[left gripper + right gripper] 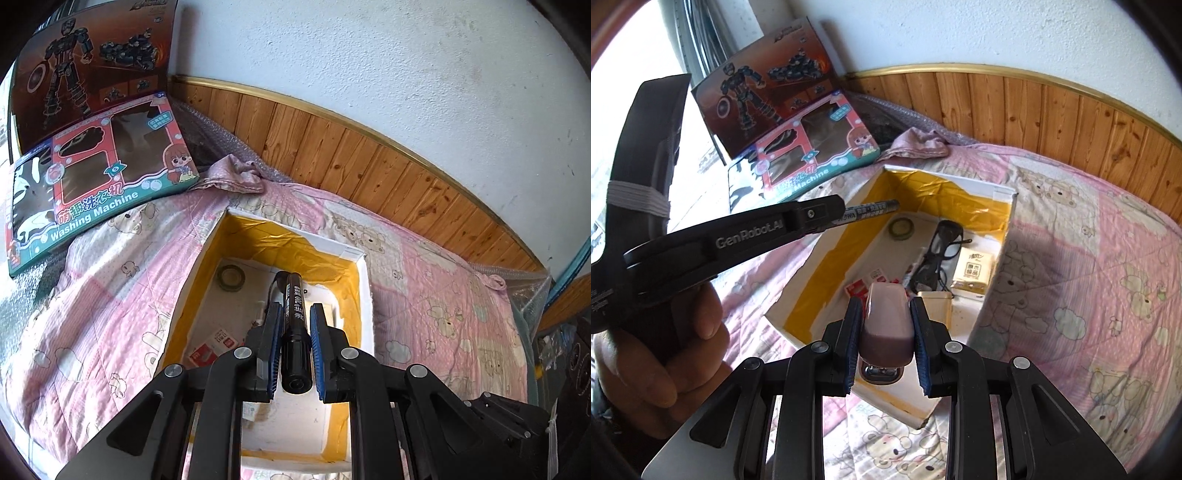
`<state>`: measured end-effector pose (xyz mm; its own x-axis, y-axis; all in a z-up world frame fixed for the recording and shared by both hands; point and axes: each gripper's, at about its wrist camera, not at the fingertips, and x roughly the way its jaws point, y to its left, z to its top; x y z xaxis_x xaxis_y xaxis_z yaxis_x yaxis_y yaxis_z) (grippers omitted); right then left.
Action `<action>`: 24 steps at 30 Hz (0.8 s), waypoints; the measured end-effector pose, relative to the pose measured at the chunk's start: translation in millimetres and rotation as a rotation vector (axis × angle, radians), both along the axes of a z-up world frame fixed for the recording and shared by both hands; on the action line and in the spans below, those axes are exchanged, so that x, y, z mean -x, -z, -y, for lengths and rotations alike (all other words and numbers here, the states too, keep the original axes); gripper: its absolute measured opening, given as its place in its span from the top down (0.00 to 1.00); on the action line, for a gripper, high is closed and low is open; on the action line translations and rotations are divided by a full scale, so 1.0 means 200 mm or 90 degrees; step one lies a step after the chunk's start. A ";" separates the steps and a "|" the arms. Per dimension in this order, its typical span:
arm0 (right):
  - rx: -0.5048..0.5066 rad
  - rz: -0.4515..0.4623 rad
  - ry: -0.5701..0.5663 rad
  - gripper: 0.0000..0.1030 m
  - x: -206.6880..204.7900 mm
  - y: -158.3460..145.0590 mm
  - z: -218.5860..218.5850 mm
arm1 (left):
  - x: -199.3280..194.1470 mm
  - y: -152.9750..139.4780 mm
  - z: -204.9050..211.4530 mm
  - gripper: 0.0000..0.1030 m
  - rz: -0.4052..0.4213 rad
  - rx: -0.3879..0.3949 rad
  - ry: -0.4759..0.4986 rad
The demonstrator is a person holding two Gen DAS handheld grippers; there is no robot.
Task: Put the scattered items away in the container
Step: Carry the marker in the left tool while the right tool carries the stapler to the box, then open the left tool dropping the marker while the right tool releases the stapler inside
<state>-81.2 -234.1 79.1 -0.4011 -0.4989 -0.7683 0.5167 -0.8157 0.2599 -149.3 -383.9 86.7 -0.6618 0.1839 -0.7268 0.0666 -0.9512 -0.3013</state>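
Pink quilted bedding [1089, 236] with bear prints covers the bed, and at the upper left of both views two toy boxes lean by the wall: a dark robot box [764, 85] behind a teal and pink washing machine box [816, 155]. At the left edge of the right wrist view a hand [661, 354] holds the left gripper [291, 354], whose fingers are clamped on a black marker [293, 317] that points out over the container [997, 273]. That container is a white box lined with yellow tape, lying open on the bedding in the middle of both frames. Inside it, from left to right, lie a roll of tape [901, 227], a red and white packet [864, 286], black glasses [940, 251], a small metal tin [936, 306] and a tissue pack [975, 271]. At lower centre of the right wrist view, the right gripper [884, 325] has its fingers clamped on a purple stapler [886, 321], held above the near edge of the container.
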 end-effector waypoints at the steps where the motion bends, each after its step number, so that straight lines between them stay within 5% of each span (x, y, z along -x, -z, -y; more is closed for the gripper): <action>1: -0.001 0.007 -0.005 0.74 0.01 0.02 0.02 | 0.02 0.02 0.01 0.85 0.007 0.002 -0.003; 13: -0.051 0.043 -0.053 0.73 0.03 0.22 0.13 | 0.28 0.30 0.05 0.85 0.081 0.054 -0.014; 19: -0.052 0.051 -0.039 0.64 0.08 0.27 0.12 | 0.41 0.40 0.07 0.76 0.119 0.016 -0.001; 24: -0.024 0.056 -0.034 0.64 0.08 0.24 0.08 | 0.40 0.39 0.06 0.76 0.114 0.032 0.001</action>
